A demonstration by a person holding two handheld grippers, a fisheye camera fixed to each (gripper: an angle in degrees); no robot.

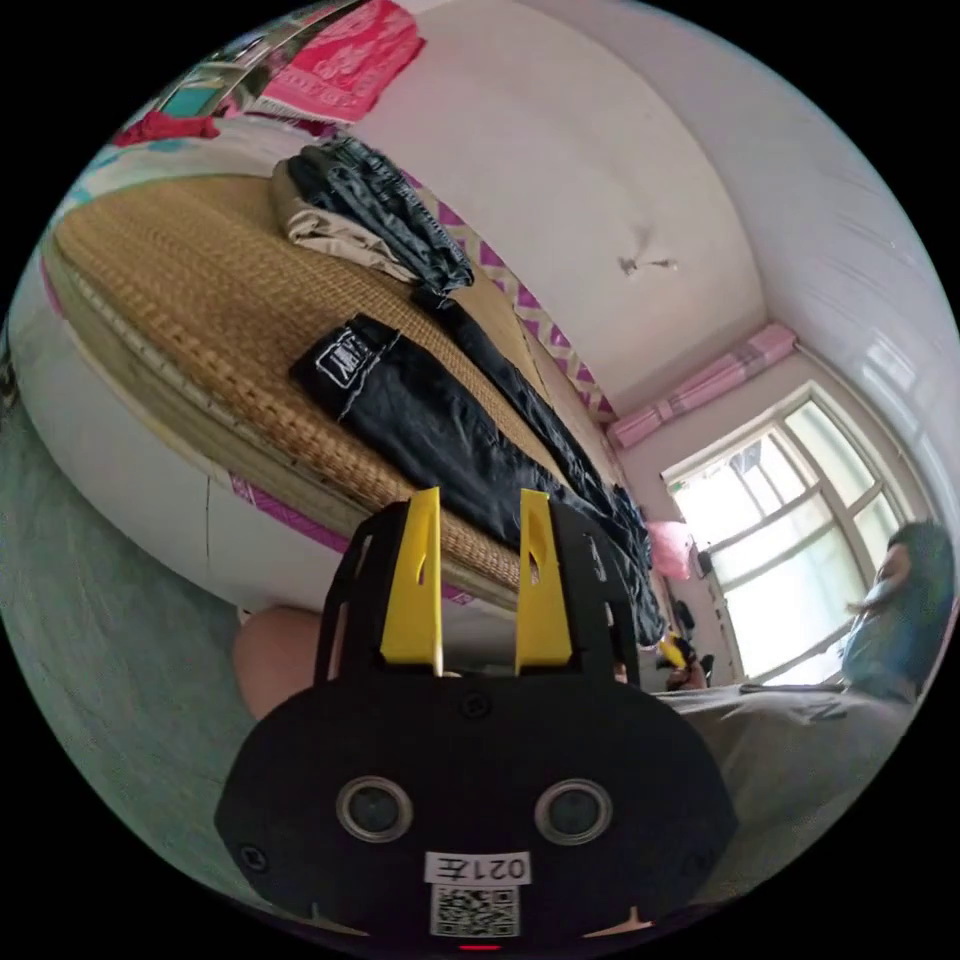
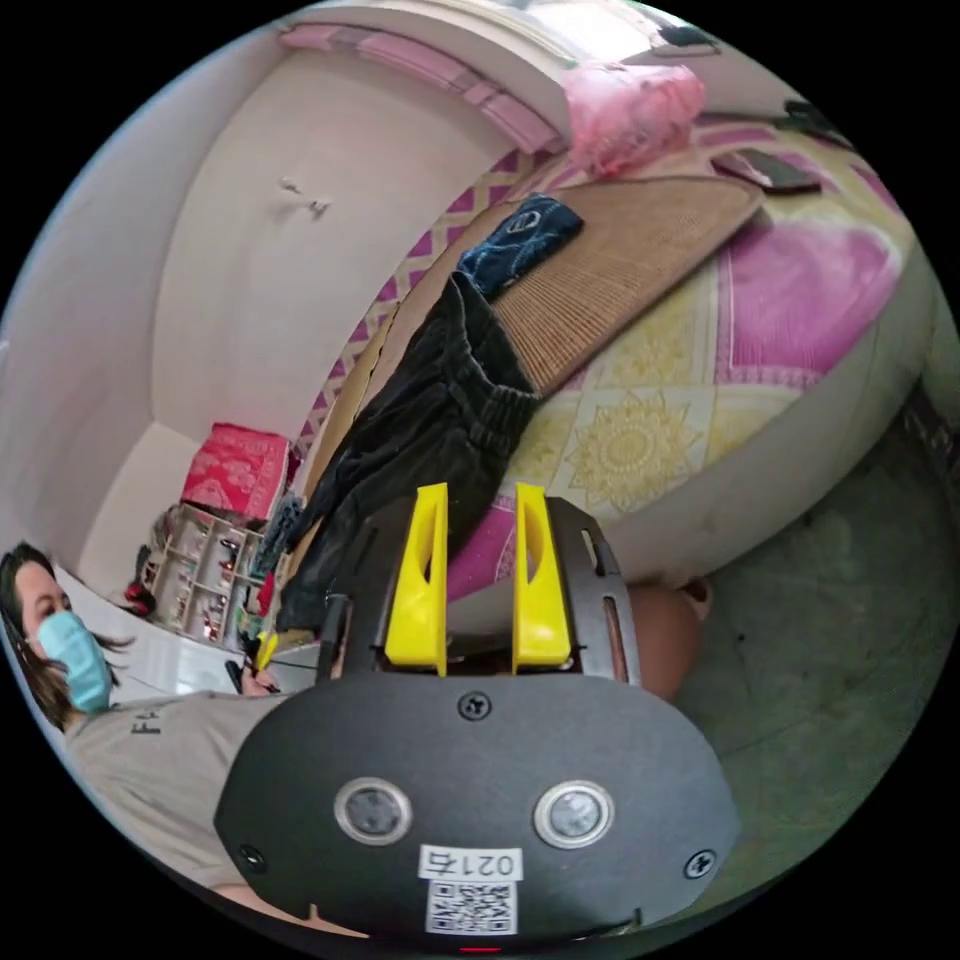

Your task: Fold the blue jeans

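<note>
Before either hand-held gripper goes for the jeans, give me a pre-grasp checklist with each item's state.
1. Left hand-held gripper open, holding nothing: ok.
2. Right hand-held gripper open, holding nothing: ok.
3. Dark jeans spread along the woven mat: ok.
4. Waistband end within view: ok.
5. Stack of folded clothes apart from the jeans: cannot tell; it sits close to one leg.
6. Legs flat, unwrinkled: not ok.

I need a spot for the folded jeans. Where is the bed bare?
Bare woven mat lies between the bed's near edge and the clothes pile. More shows between the folded blue cloth and the pink quilt. The dark jeans crowd the middle.
</note>
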